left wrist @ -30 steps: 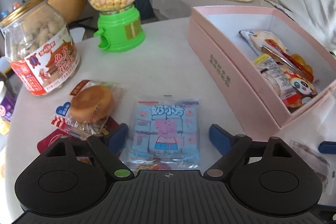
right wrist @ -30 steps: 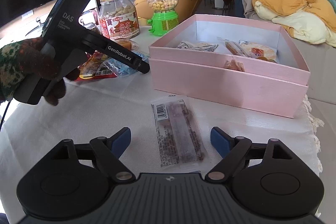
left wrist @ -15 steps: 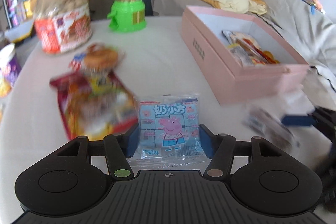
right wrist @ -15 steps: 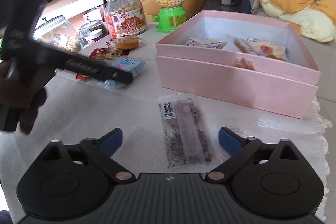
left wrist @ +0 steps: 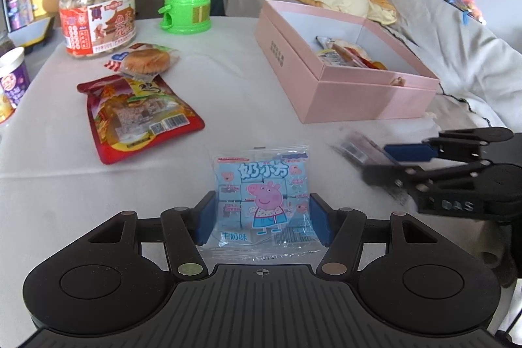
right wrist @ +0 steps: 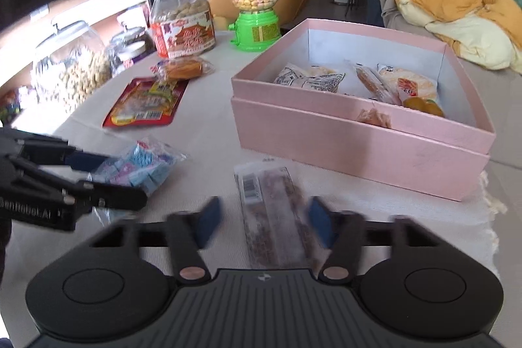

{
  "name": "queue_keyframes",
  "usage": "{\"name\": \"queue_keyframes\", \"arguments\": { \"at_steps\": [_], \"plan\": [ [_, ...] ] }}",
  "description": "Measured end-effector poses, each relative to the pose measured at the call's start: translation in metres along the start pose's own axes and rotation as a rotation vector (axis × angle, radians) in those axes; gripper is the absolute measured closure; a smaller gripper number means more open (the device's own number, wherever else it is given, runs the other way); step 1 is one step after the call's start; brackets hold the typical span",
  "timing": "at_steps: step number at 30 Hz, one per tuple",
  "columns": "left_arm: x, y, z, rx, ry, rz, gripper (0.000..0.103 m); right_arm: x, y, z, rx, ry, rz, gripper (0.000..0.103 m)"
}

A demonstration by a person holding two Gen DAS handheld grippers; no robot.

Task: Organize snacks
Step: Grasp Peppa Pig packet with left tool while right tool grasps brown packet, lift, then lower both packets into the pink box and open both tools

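Several packets already lie inside the pink box, which sits at 1 o'clock from the right gripper; judged from this, the task is partly done. Still loose on the table are a red pouch and a wrapped cake at 10 o'clock from the left gripper.

The left gripper points steeply down and pinches a blue cartoon packet on both sides, clear of the cloth.

The right gripper, angled likewise, has just been closing on a long dark snack bar. Its pads straddle the bar, but motion blur hides whether they touch it.

Both items remain to be boxed.
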State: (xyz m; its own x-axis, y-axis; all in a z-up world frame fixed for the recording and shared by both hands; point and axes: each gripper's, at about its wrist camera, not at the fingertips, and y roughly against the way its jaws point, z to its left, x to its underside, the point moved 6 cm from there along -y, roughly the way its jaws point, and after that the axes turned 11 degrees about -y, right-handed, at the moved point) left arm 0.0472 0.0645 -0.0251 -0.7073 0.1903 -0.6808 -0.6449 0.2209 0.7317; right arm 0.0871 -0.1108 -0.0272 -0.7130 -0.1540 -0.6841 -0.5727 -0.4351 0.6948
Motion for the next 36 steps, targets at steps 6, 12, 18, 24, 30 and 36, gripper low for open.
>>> {"name": "queue_keyframes", "arguments": {
  "at_steps": [6, 12, 18, 24, 30, 36],
  "plan": [
    [0.003, 0.005, -0.011, 0.020, 0.023, -0.018, 0.038, 0.002, 0.013, -0.012, -0.062, -0.034, 0.050, 0.067],
    [-0.004, 0.015, -0.031, -0.014, -0.055, -0.056, 0.038, -0.002, 0.030, -0.013, -0.050, -0.058, 0.023, 0.068],
    [-0.029, 0.040, -0.055, -0.020, -0.123, -0.127, 0.038, -0.029, 0.074, 0.000, -0.062, -0.027, -0.089, 0.068],
    [-0.088, 0.057, -0.071, -0.044, -0.169, -0.240, 0.038, -0.093, 0.127, 0.005, -0.022, -0.004, -0.267, 0.068],
    [-0.131, 0.034, -0.084, -0.029, -0.177, -0.269, 0.038, -0.138, 0.140, -0.016, 0.040, -0.037, -0.354, 0.068],
    [-0.159, -0.028, -0.084, 0.015, -0.185, -0.200, 0.038, -0.157, 0.108, -0.053, 0.105, -0.087, -0.331, 0.068]
  ]
}}
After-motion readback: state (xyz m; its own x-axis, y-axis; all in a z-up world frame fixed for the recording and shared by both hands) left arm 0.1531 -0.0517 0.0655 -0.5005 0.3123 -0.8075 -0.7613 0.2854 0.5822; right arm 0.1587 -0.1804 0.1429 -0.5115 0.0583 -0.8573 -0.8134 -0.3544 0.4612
